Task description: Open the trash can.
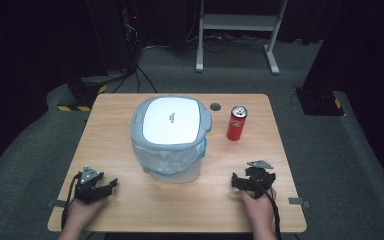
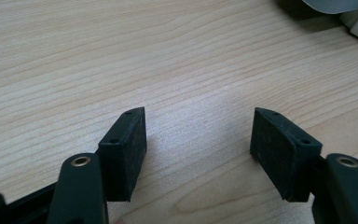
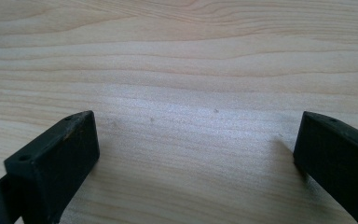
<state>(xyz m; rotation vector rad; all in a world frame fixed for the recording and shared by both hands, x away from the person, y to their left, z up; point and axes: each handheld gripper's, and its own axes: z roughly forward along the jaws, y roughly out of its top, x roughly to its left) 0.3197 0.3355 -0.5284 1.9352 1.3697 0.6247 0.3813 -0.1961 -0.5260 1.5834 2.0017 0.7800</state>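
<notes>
1. Left gripper [image 1: 111,184] rests low at the near left of the desk [image 1: 110,130], jaws spread wide with nothing but bare wood between them
2. Right gripper [image 1: 235,182] sits at the near right, jaws gaping even wider, holding nothing
3. Bin [image 1: 172,137] stands mid-desk between the two, lid closed, blue liner bunched under the rim, so it looks ready to take rubbish
4. Can [image 1: 237,123] stands upright just right of the bin, apart from it and ahead of the right gripper, probably that gripper's pick
5. Both grippers are well short of either thing, parked clear on each side, likely a start pose
</notes>
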